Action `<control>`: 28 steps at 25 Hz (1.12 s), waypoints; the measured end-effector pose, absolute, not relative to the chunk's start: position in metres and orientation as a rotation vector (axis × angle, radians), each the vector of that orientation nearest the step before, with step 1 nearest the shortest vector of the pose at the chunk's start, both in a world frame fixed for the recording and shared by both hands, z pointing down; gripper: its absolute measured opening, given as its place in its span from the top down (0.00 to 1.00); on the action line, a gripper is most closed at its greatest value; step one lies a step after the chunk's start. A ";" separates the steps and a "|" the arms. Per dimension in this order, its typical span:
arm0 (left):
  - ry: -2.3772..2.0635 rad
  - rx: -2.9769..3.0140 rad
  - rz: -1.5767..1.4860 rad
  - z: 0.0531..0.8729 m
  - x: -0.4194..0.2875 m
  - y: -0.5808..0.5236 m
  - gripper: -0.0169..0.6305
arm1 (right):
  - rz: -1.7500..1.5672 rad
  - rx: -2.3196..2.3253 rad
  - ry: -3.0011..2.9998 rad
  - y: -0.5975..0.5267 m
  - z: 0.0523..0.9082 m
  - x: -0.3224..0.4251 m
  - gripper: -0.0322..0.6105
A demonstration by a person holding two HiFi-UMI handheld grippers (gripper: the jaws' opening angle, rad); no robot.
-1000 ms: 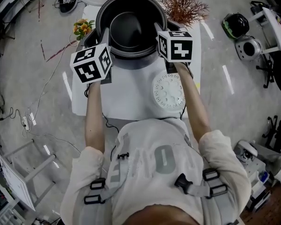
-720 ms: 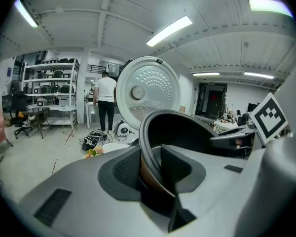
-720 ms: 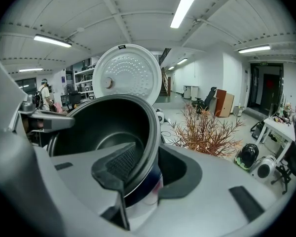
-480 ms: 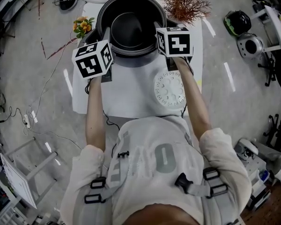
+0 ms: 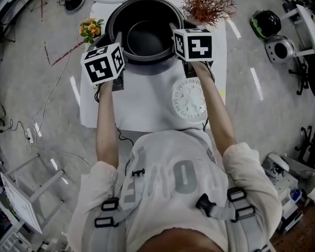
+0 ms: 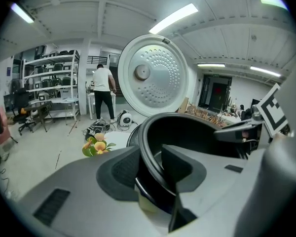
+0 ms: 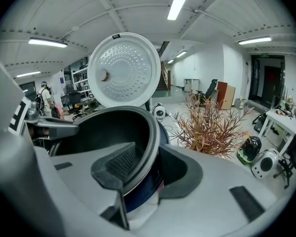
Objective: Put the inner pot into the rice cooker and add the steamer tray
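Note:
The dark inner pot [image 5: 147,35] sits low inside the rice cooker [image 5: 111,22] at the far end of the white table [image 5: 147,106]. My left gripper [image 5: 118,37] straddles the pot's left rim [image 6: 147,154], one pad outside and one inside; its jaws have just been opening, and both pads still look to touch the rim. On the right rim [image 7: 150,147], my right gripper [image 5: 174,30] is shut the same way. The white round steamer tray [image 5: 189,100] lies flat on the table under my right forearm.
The cooker's lid [image 6: 153,75] stands open behind the pot. Orange flowers [image 5: 91,29] sit at the cooker's left and a dried brown plant [image 5: 206,3] at its right. A helmet [image 5: 265,25] and cables lie on the floor around the table.
Both grippers have moved away from me with the pot, and the pot has sunk deeper into the cooker. The left marker cube dropped slightly.

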State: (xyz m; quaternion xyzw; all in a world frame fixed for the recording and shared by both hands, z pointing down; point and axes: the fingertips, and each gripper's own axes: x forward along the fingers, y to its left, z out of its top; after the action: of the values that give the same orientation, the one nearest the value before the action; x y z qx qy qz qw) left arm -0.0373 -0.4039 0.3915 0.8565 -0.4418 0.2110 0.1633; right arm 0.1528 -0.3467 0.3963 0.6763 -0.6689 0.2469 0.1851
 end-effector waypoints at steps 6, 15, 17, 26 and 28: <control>-1.268 2.441 0.607 0.393 -0.036 -0.408 0.77 | 0.627 1.903 -1.840 -0.348 0.399 0.152 0.70; -1.350 2.503 0.678 0.395 -0.035 -0.415 0.77 | 0.552 1.904 -1.855 -0.348 0.400 0.150 0.67; -1.355 2.499 0.662 0.395 -0.036 -0.415 0.77 | 0.554 1.910 -1.866 -0.348 0.400 0.150 0.67; -1.400 2.469 0.609 0.389 -0.041 -0.413 0.76 | 0.380 1.914 -1.835 -0.347 0.395 0.154 0.65; -1.412 2.462 0.598 0.388 -0.043 -0.412 0.76 | 0.379 1.917 -1.842 -0.345 0.392 0.155 0.65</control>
State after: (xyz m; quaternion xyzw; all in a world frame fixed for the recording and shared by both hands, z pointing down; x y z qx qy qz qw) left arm -0.0427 -0.4124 0.3876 0.8427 -0.4831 0.2047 0.1202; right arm 0.1554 -0.3453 0.3925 0.6954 -0.6682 0.1376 0.2260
